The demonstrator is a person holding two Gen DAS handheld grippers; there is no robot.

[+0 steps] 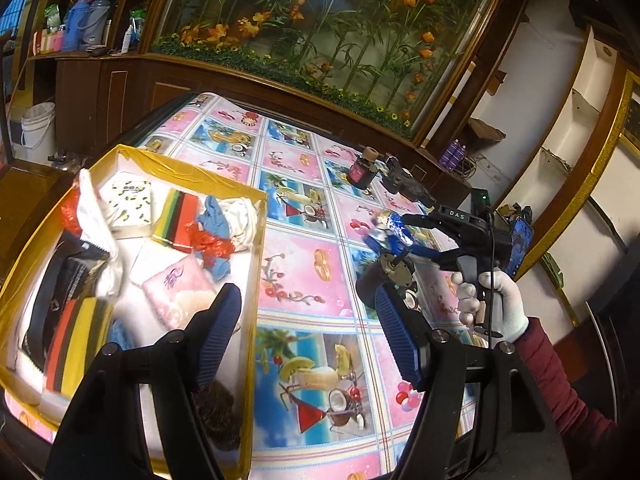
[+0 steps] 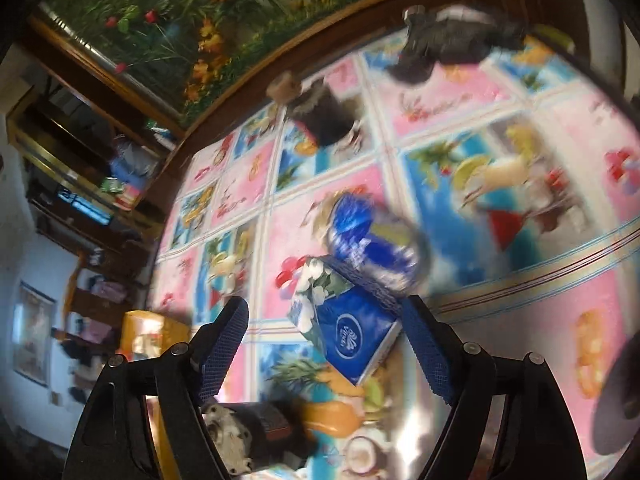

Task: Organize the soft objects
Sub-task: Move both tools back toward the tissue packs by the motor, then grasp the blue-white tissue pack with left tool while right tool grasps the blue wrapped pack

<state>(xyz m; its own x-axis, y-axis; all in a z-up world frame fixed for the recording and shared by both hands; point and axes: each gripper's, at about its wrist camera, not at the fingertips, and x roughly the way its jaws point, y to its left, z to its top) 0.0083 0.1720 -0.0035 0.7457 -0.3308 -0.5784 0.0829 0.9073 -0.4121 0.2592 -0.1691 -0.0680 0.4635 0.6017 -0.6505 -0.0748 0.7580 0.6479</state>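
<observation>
Patterned tablecloth (image 1: pixel 304 240); left claw (image 1: pixel 308 332) open (empty); right claw (image 2: pixel 326 344) agape around tissue pack (image 2: pixel 348 332).

Left gripper (image 1: pixel 308 336): black frame, ribbed blue pads, round screws | right hand (image 1: pixel 490 300): white glove, maroon sleeve (image 1: pixel 560 376)

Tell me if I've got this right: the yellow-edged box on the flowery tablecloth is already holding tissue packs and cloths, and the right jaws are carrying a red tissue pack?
Nearly. The tissue pack between the right gripper's jaws is blue, with white flowers printed on it, not red; the right wrist view shows this. The rest holds: the yellow-edged box on the tablecloth does hold tissue packs and cloths.
</observation>
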